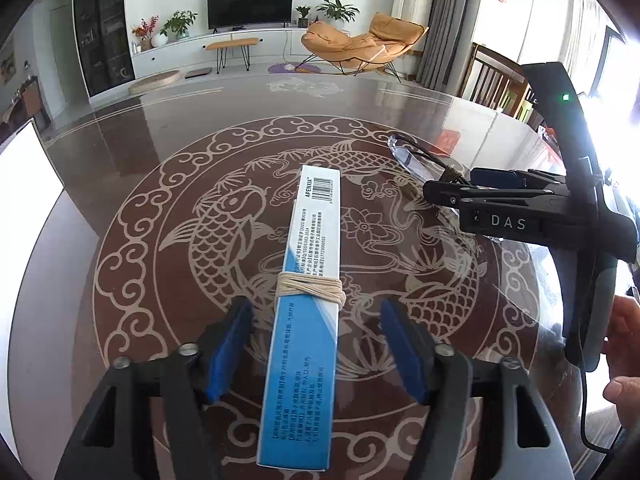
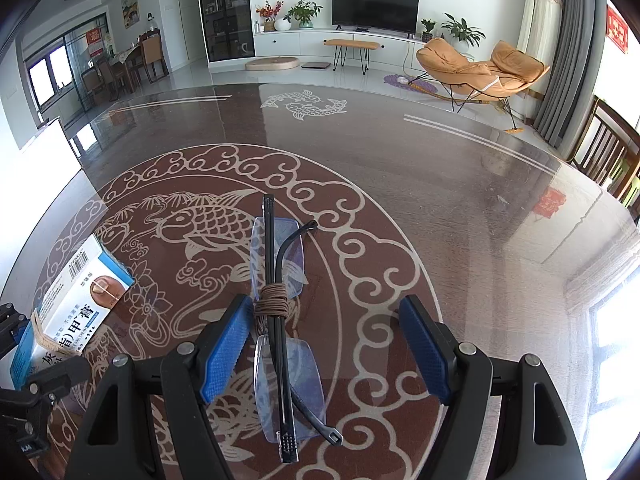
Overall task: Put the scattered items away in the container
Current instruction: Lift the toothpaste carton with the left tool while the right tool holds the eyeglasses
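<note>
- Left wrist view: left claw [image 1: 316, 354] stands released, blue pads clear of the long blue-and-white box [image 1: 306, 312] lying between them on the glass worktop [image 1: 120, 168]. Pads not pressing the box on either side.
- Risk: the box is long and lies roughly along the claw's line; a grip at the near part leaves the far end overhanging, so it may droop or pivot on lift.
- Risk: the string wrap [image 1: 310, 285] around the box sits just ahead of the pads; closing on it could give an uneven hold.
- Risk: glossy glass, so an off-centre close may shove the box sideways rather than clamp it.
- Right claw [image 1: 452, 194] is near, over the glasses [image 1: 408, 158]; both hands moving together could collide.
- No container in this view; drop-off target unknown.
- Right wrist view: right claw [image 2: 326, 344] released, the folded glasses [image 2: 280, 320] between the pads; left pad looks very close to the frame, contact unclear.
- Risk: thin rimless lenses and loose temple arms; the pads may pinch a lens or catch only one arm, so the glasses twist out.
- Risk: the cord bundle [image 2: 273, 300] on the glasses offers a bulky, slippery grip spot.
- The box [image 2: 76, 304] sits well to the left; container not seen here either.
</note>
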